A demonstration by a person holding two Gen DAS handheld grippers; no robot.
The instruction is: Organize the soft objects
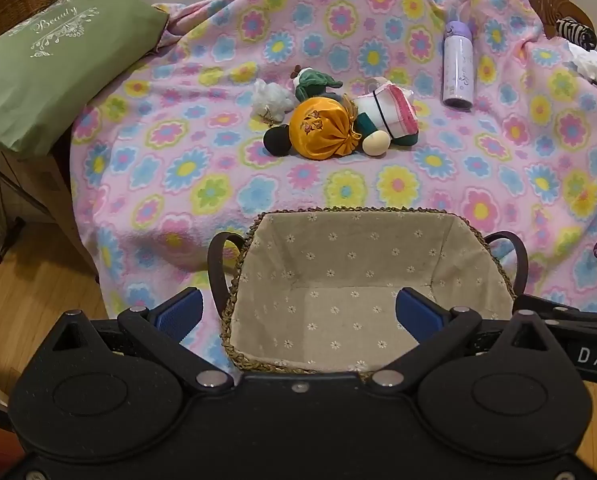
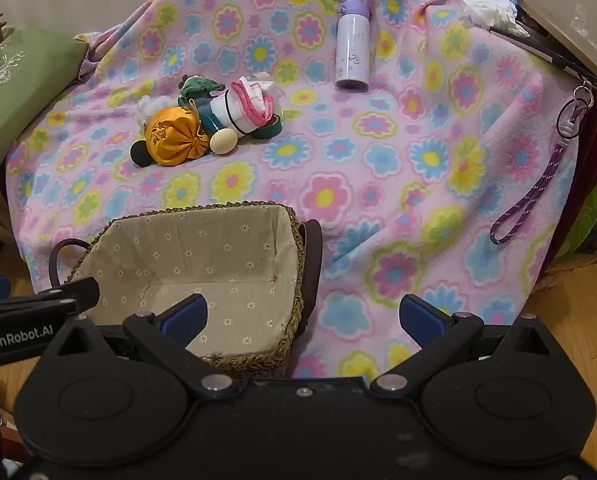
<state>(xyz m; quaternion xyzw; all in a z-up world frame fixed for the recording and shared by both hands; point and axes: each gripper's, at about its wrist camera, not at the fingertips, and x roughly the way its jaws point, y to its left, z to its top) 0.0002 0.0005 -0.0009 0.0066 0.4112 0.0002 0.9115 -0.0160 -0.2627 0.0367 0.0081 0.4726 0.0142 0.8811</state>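
Observation:
A heap of soft things lies mid-blanket: an orange drawstring pouch (image 1: 321,128) (image 2: 174,136), a green plush piece (image 1: 316,80) (image 2: 196,86), a white fluffy ball (image 1: 270,98), a white-and-pink rolled cloth (image 1: 386,114) (image 2: 248,106), a cream egg shape (image 1: 375,145) (image 2: 223,141) and a black ball (image 1: 277,141) (image 2: 140,154). A woven basket (image 1: 494,256) (image 2: 294,232) with daisy-print lining stands empty near the front edge. My left gripper (image 1: 298,314) hangs open over the basket. My right gripper (image 2: 304,316) is open just right of the basket, above the blanket.
A flowered pink blanket (image 1: 178,168) (image 2: 378,160) covers the surface. A lilac bottle (image 1: 457,64) (image 2: 352,46) lies at the back right. A green cushion (image 1: 38,72) (image 2: 14,92) sits at the left, and a purple lanyard (image 2: 534,196) hangs over the right edge. Wooden floor (image 1: 30,300) lies below.

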